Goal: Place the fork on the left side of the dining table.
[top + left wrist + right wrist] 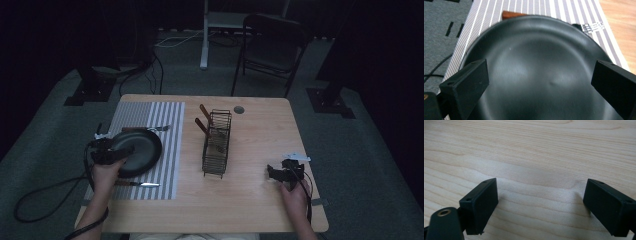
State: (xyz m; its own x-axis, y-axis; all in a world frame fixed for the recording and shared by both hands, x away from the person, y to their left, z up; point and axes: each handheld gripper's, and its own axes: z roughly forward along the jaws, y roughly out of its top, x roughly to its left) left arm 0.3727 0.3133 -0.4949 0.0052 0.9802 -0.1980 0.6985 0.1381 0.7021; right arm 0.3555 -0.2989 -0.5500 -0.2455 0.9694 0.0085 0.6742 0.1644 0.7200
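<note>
At the left of the worktop (250, 200) lies a grey-and-white striped placemat (167, 150). A black round plate (142, 150) sits on it, shallow, matte and dark, with a smooth raised rim and a faint sheen across its centre in the left gripper view. The left tongs (120, 154) are over the plate's near-left edge, held by the left hand (104, 175). In the left gripper view the left tongs (540, 83) stand wide apart, one jaw at each side of the plate (536, 65), gripping nothing.

A fork (147, 129) with a brown wooden handle lies just beyond the plate on the placemat; its tines (594, 26) show past the plate's far rim. A knife (137, 184) lies on the placemat at the near side of the plate.

At the centre of the worktop stands a black wire basket (217, 145), long and narrow, with brown-handled utensils (204, 120) leaning out of its far end.

At the right, well apart from the basket, the right tongs (272, 172) are low over bare wood, held by the right hand (295, 195). In the right gripper view the right tongs (540, 205) are spread wide, with bare wood grain between them.
</note>
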